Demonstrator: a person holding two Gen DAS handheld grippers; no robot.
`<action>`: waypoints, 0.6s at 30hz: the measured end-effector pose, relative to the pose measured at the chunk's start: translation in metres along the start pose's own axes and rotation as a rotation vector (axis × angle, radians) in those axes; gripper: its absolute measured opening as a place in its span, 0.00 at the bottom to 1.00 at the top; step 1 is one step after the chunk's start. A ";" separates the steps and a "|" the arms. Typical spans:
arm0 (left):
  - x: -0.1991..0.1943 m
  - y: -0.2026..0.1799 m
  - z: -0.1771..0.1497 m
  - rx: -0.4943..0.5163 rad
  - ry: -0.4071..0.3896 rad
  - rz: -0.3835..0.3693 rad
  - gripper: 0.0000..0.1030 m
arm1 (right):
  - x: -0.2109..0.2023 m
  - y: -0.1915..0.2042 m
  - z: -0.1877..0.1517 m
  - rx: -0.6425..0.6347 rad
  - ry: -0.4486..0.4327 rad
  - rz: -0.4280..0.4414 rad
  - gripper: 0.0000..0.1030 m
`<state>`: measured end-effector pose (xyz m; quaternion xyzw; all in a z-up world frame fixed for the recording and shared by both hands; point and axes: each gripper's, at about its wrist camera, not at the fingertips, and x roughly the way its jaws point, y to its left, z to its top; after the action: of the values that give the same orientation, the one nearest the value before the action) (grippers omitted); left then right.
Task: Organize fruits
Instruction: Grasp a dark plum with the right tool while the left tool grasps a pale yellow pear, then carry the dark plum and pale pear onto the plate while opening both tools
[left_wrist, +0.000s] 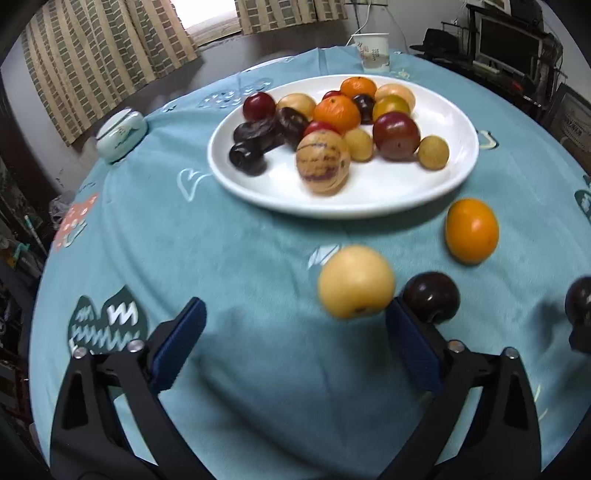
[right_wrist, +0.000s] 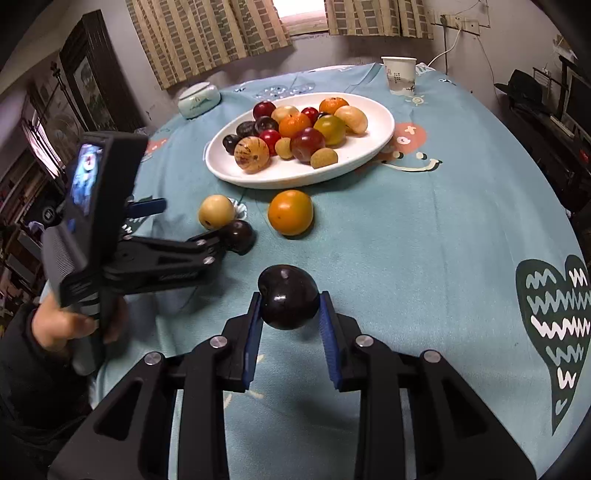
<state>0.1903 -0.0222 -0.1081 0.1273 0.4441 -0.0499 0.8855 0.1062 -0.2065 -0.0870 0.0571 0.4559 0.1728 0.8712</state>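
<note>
A white oval plate (left_wrist: 369, 199) (right_wrist: 354, 162) holds several fruits: oranges, plums, dark dates, yellow fruits. On the blue cloth lie a pale yellow fruit (left_wrist: 356, 282) (right_wrist: 217, 211), an orange fruit (left_wrist: 471, 230) (right_wrist: 290, 212) and a dark plum (left_wrist: 431, 297) (right_wrist: 240, 236). My left gripper (left_wrist: 295, 325) (right_wrist: 195, 221) is open, its right finger beside that plum and the yellow fruit. My right gripper (right_wrist: 290, 317) is shut on another dark plum (right_wrist: 288, 297), which also shows at the right edge of the left wrist view (left_wrist: 580, 301).
A paper cup (left_wrist: 373, 50) (right_wrist: 399, 74) stands at the table's far edge. A pale green lidded jar (left_wrist: 120, 136) (right_wrist: 198, 99) sits at the far left. Curtains and furniture surround the round table.
</note>
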 end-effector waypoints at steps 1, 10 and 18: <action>0.000 0.000 0.002 -0.011 -0.003 -0.044 0.76 | -0.001 0.000 -0.001 0.003 -0.004 0.002 0.30; 0.004 -0.003 0.009 -0.071 -0.032 -0.177 0.39 | -0.003 -0.002 -0.001 0.028 -0.008 0.012 0.30; -0.009 0.000 -0.001 -0.084 -0.037 -0.184 0.38 | -0.004 0.001 0.002 0.024 -0.016 0.005 0.30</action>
<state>0.1848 -0.0218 -0.1014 0.0479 0.4392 -0.1149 0.8897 0.1054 -0.2072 -0.0823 0.0703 0.4507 0.1689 0.8737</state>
